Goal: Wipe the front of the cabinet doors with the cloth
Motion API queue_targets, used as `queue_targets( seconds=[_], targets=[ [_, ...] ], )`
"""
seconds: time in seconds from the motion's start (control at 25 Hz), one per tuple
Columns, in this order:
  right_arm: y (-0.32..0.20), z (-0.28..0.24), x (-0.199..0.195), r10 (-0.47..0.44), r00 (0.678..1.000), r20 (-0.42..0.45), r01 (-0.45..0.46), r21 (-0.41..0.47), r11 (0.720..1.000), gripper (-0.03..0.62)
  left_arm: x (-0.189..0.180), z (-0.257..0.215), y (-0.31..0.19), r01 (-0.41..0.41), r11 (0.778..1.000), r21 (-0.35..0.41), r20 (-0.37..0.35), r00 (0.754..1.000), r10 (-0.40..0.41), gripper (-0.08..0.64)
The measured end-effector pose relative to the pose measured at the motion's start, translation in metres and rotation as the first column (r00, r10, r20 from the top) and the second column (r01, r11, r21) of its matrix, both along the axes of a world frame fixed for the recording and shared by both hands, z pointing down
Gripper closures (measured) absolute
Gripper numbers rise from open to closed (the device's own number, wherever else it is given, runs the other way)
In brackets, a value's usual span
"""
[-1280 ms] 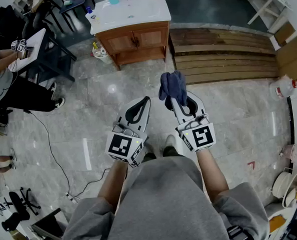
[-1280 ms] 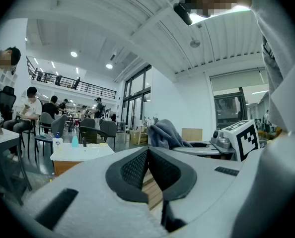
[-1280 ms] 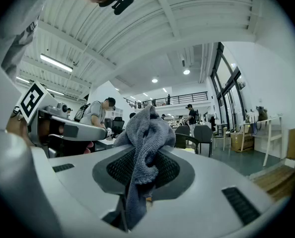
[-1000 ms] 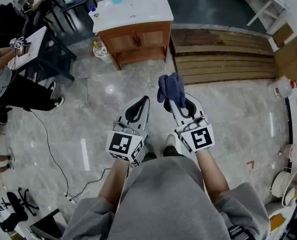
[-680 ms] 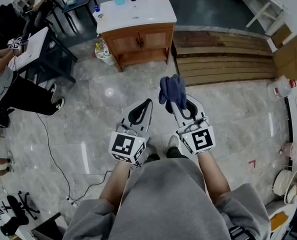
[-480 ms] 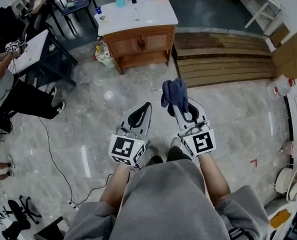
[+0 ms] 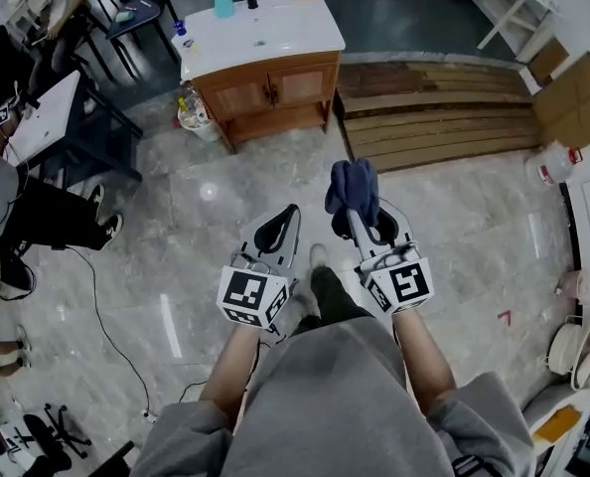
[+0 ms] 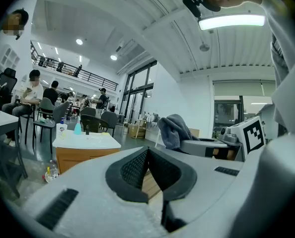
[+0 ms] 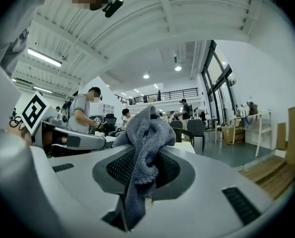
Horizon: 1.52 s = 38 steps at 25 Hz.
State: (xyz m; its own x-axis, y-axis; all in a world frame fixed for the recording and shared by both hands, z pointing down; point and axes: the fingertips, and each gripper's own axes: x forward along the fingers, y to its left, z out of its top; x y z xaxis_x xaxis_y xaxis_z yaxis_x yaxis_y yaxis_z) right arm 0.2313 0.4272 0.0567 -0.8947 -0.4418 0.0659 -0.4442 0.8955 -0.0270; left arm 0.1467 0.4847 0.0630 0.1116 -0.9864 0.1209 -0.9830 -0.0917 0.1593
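A wooden cabinet [image 7: 267, 92] with a white top and two doors stands on the floor ahead, far from both grippers. My right gripper [image 7: 355, 207] is shut on a grey-blue cloth [image 7: 353, 187], which bunches above the jaws; the cloth [image 9: 145, 143] hangs down between the pads in the right gripper view. My left gripper [image 7: 287, 212] is shut with nothing in it, beside the right one. In the left gripper view its jaws [image 8: 147, 152] meet, and the cabinet [image 8: 85, 150] shows small at the left.
A pile of wooden planks [image 7: 444, 117] lies right of the cabinet. Bottles and a bag [image 7: 191, 117] sit at its left foot, a spray bottle [image 7: 222, 3] on top. Seated people and tables [image 7: 37, 117] fill the left. A cable [image 7: 96, 296] runs across the marble floor.
The person has stepped forward; the cabinet sits slightly lower and larger in the head view. Both grippers keep their pose, and the cloth stays in the right one.
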Motion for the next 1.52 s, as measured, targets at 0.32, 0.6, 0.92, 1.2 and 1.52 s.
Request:
queue_targets(
  seconds=[0.32,0.6,0.92,1.2,1.52],
  targets=[
    [-0.08,0.012,-0.021,0.023,1.0,0.017,-0.022,-0.038,0.999,0.509,-0.023,0.013,-0.08,-0.022,0.999,-0.035,0.0,1.0,0.022,0.551],
    [-0.142,0.022,-0.035,0.018,1.0,0.018,-0.017,-0.067,0.998,0.509,-0.037,0.023,-0.143,-0.02,0.998,-0.063,-0.013,1.0,0.019,0.551],
    [-0.181,0.031,-0.045,0.014,1.0,0.023,-0.011,-0.095,0.995,0.509,-0.048,0.032,-0.178,-0.008,0.996,-0.094,-0.01,1.0,0.007,0.551],
    [-0.204,0.043,-0.058,0.016,1.0,0.02,-0.013,-0.122,0.992,0.509,-0.057,0.04,-0.205,-0.044,0.992,-0.114,0.01,0.999,0.045,0.551],
    [-0.242,0.06,-0.095,0.066,0.998,0.023,-0.062,-0.159,0.985,0.509,-0.098,0.056,-0.245,-0.071,0.988,-0.139,0.002,0.997,0.072,0.551]
  ],
)
